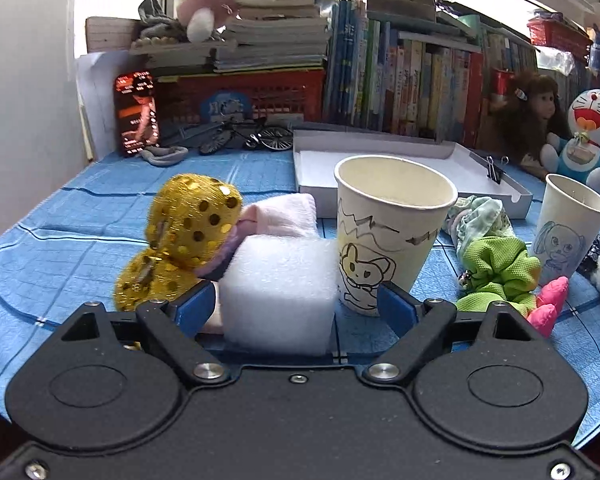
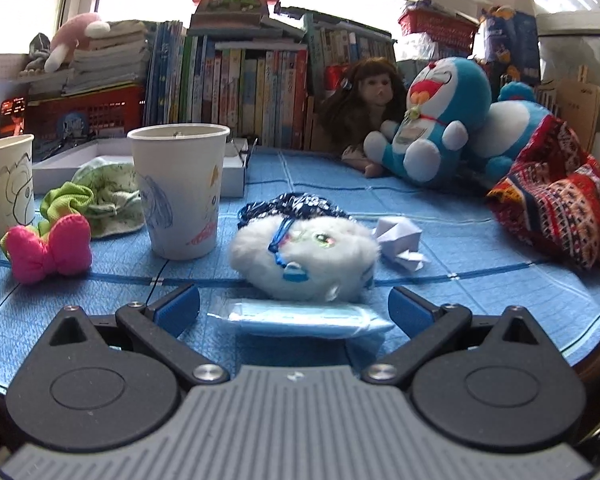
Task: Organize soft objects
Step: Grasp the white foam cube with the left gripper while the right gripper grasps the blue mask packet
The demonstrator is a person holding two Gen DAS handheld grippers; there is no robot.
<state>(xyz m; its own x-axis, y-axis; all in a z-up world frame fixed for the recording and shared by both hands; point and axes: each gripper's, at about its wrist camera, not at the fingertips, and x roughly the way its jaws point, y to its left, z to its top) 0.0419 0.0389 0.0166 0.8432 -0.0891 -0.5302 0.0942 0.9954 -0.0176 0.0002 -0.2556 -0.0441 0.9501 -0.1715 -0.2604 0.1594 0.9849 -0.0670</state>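
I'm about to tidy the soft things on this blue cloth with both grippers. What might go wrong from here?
1. The white foam block between the open left gripper fingers sits against a paper cup; closing or pulling may tip the cup.
2. The gold sequin toy and pink towel crowd the block and may be dragged along.
3. The wrapped mask before the open right gripper lies flat; its wrapper may slip.
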